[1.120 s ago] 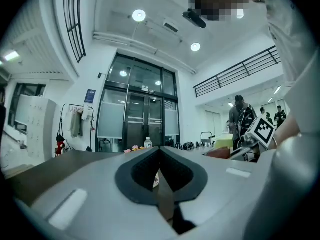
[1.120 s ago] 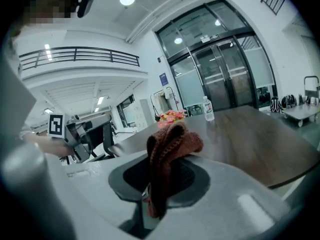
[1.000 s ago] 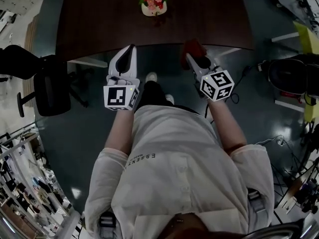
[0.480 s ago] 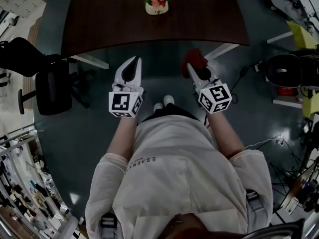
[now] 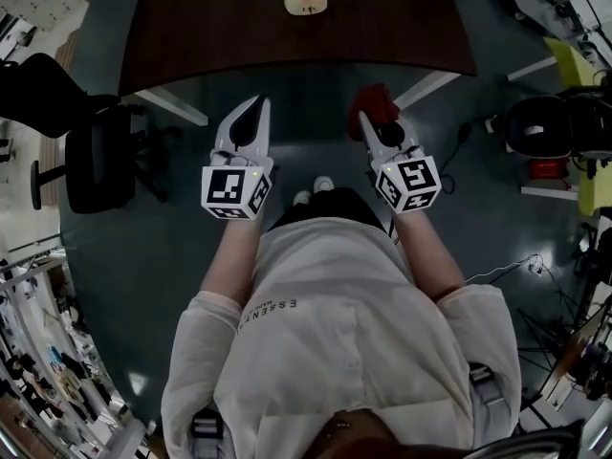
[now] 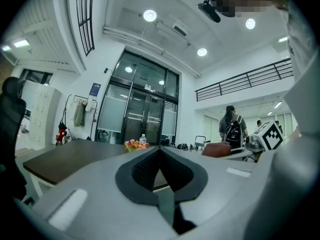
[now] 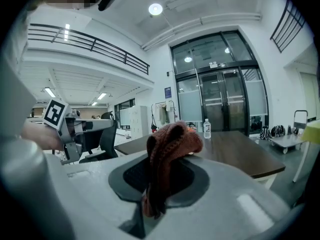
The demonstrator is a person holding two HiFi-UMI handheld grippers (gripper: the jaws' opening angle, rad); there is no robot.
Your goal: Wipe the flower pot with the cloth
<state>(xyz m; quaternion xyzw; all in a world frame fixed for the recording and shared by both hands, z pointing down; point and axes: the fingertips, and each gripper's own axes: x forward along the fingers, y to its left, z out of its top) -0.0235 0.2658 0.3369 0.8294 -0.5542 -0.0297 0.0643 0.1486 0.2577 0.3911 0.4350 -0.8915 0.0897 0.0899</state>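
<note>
Jaws of the right gripper (image 5: 374,128) clamp the knitted cloth (image 5: 371,103); the left gripper (image 5: 255,106) is clenched, empty. The flower pot (image 5: 306,3), well ahead, could topple if wiped unbraced.

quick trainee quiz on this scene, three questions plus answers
1. Which holds the cloth? A) left gripper B) right gripper C) neither
2. True or false: the cloth touches the pot on the table.
3. Fill in: the left gripper's jaws are ____, with nothing between them.
Key: 1 B; 2 false, the pot stands far off at the table's far side; 3 shut.
</note>
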